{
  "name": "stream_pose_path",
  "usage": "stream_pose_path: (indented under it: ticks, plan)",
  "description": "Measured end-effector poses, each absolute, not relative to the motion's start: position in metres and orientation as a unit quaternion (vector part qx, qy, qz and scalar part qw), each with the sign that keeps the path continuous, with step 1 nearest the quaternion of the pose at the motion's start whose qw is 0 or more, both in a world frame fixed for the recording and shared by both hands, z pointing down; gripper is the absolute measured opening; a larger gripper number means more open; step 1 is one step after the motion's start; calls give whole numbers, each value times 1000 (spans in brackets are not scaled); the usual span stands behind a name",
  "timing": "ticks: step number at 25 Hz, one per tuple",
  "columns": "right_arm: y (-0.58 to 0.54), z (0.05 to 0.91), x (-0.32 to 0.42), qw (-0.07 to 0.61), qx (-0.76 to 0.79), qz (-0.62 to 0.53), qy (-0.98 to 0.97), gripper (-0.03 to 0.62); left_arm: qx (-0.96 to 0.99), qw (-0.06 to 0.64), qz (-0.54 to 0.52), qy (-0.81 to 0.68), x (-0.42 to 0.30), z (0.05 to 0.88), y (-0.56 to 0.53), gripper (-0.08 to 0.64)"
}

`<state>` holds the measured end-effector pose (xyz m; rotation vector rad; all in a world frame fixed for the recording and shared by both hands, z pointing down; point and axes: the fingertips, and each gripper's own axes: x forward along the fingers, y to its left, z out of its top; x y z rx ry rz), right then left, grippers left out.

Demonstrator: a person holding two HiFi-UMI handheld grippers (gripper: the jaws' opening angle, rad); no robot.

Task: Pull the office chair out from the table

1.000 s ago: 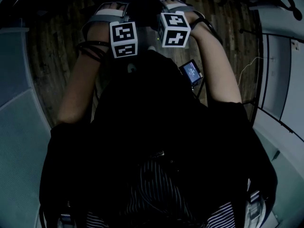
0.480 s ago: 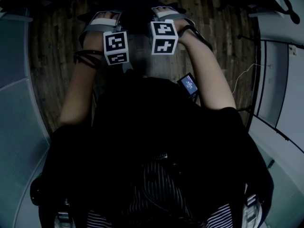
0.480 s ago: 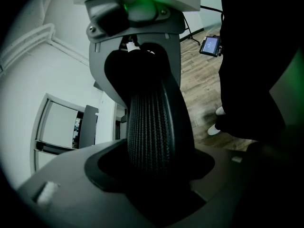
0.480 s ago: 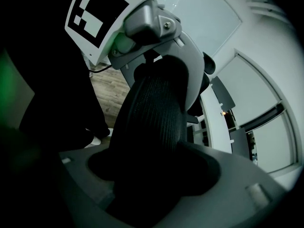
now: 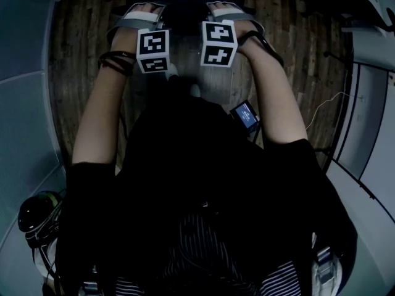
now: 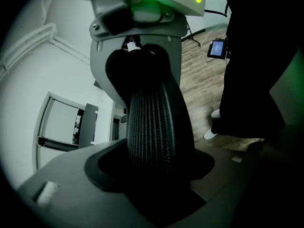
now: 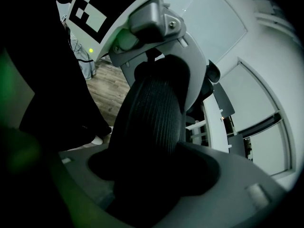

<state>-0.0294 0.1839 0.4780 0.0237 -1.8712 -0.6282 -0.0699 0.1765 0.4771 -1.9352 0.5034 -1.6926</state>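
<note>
Both tools on the chair: my left tool [image 5: 147, 18] and right tool [image 5: 225, 16] each grip the top edge of the chair [image 6: 152, 122]. Their jaws are spread wide around its thick black mesh back, which fills the gap between them, and the pads press on it from both sides. The two tools sit side by side on that edge, near each other but apart, and both slope downward. The chair stands on the wooden floor [image 5: 80, 73] directly in front of me, at the reach of my arms. A small lit screen [image 5: 245, 115] hangs at my right, on my side of the chair.
</note>
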Motion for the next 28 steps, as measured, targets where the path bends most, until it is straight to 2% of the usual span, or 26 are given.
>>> stream_pose_path:
  ticks: [14,20,24,26,27,28]
  plan:
    - [247,476,-63,561,27,-265,-784,324,-715,277,-612,193,-103,471,240,296]
    - [254,451,-78,529,75,-253,-807,324,-732,272,-598,182,-117,457,250,296]
    - [273,390,-84,461,119,-222,-851,324,-794,240,-515,216,-111,401,273,293]
    - [279,352,-85,389,164,-179,-889,321,-846,196,-416,268,-105,357,287,230]
    - [277,333,-84,340,196,-141,-909,282,-871,161,-353,301,-106,334,291,165]
    - [273,315,-81,285,231,-91,-926,157,-892,117,-280,335,-108,313,292,100]
